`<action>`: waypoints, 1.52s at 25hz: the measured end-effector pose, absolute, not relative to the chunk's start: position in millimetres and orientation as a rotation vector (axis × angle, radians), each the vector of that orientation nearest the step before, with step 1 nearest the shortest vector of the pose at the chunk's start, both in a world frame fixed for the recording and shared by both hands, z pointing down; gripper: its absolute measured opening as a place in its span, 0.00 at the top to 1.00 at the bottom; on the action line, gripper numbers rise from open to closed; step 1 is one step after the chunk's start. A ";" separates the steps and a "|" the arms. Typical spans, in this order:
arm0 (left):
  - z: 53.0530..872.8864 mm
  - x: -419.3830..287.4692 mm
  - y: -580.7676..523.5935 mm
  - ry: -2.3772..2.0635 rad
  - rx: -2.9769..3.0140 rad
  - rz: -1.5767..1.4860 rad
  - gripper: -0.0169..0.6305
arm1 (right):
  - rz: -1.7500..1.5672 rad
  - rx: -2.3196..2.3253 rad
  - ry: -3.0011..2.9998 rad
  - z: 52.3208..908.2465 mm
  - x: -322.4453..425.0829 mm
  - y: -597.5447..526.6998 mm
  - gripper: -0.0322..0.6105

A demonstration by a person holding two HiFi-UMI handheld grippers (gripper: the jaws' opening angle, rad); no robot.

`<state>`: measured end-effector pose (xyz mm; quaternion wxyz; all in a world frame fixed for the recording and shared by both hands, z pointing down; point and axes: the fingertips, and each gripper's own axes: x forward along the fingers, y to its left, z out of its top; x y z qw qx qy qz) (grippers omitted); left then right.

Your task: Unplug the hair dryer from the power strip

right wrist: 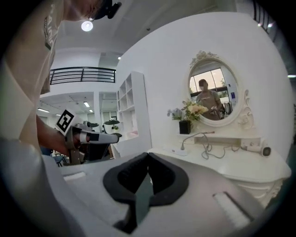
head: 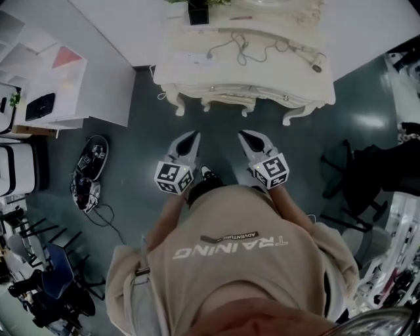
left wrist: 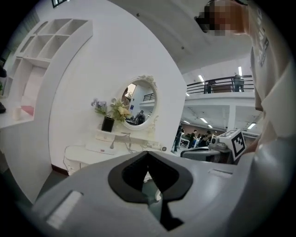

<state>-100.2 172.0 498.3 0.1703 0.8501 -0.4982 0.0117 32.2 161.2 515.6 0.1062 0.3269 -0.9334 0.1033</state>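
Observation:
A white dressing table [head: 197,85] stands ahead of me. On it lies a white power strip [head: 194,58], and a grey cord [head: 249,47] runs from it to the pale hair dryer [head: 310,58] at the table's right end. My left gripper [head: 191,137] and right gripper [head: 245,136] hang side by side over the floor, short of the table, both shut and holding nothing. The right gripper view shows the power strip [right wrist: 178,152], the cord [right wrist: 209,148] and the hair dryer [right wrist: 257,148]. In the left gripper view the table [left wrist: 78,155] is far off.
A dark vase of flowers [head: 197,10] and an oval mirror [right wrist: 213,92] stand at the table's back. A white shelf unit [head: 46,79] is at the left, black gear [head: 90,159] with a cable lies on the floor, and a black chair [head: 357,174] is at the right.

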 end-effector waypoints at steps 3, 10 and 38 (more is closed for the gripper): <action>508.5 -123.6 146.2 -1.369 2.456 0.074 0.97 | 0.307 1.014 -2.728 517.5 9.3 139.5 0.94; 527.4 -146.9 112.4 -1.274 2.488 0.074 0.97 | 0.344 1.034 -2.641 537.3 -23.5 112.0 0.94; 529.5 -152.3 -124.4 -1.522 2.311 0.249 0.97 | 0.413 0.823 -2.738 590.1 -31.2 -182.0 0.94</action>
